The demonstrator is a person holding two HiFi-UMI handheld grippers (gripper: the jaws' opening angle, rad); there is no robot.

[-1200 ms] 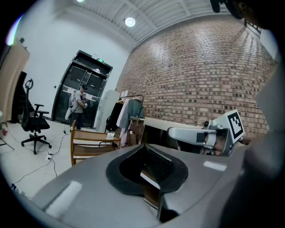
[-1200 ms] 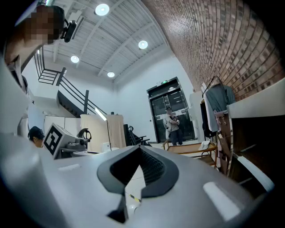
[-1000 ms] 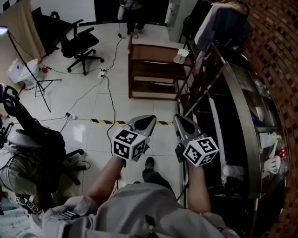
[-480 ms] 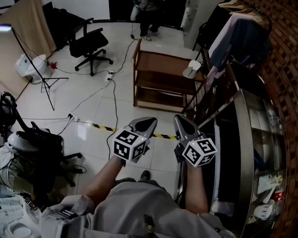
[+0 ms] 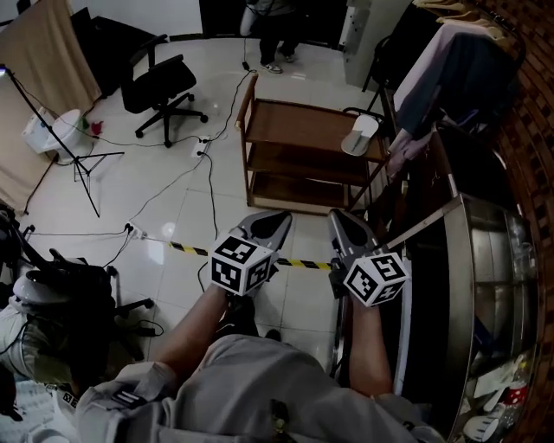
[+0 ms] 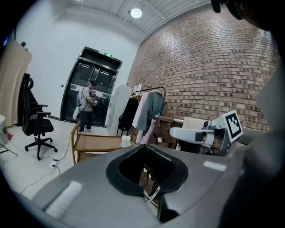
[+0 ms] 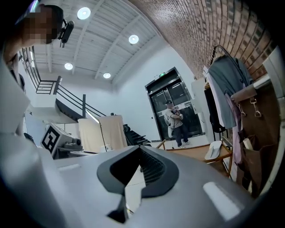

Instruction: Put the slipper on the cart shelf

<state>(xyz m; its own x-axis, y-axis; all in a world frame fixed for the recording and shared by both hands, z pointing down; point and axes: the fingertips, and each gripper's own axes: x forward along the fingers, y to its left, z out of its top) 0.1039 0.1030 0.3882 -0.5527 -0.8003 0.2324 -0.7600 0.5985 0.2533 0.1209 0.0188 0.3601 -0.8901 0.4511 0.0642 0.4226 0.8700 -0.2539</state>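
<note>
A white slipper (image 5: 358, 137) lies on the top shelf of a brown wooden cart (image 5: 294, 119), near its right end. The cart stands on the tiled floor some way ahead of both grippers. My left gripper (image 5: 273, 220) and right gripper (image 5: 338, 218) are held side by side at waist height, both pointing at the cart, both shut with nothing in them. The left gripper view shows the cart (image 6: 95, 142) and slipper (image 6: 126, 141) beyond its jaws. In the right gripper view the slipper (image 7: 216, 150) rests on the cart's (image 7: 196, 155) right corner.
A clothes rack with hanging garments (image 5: 450, 69) and a dark counter (image 5: 450, 260) line the right side. A yellow-black floor tape (image 5: 186, 248) crosses ahead of me. Cables (image 5: 208, 164), an office chair (image 5: 160, 86) and a light stand (image 5: 78, 164) are at left. A person (image 5: 273, 26) stands by the far door.
The view has advanced toward the cart, which now sits nearer and lower in the picture. Both grippers keep their pose, shut and empty.
</note>
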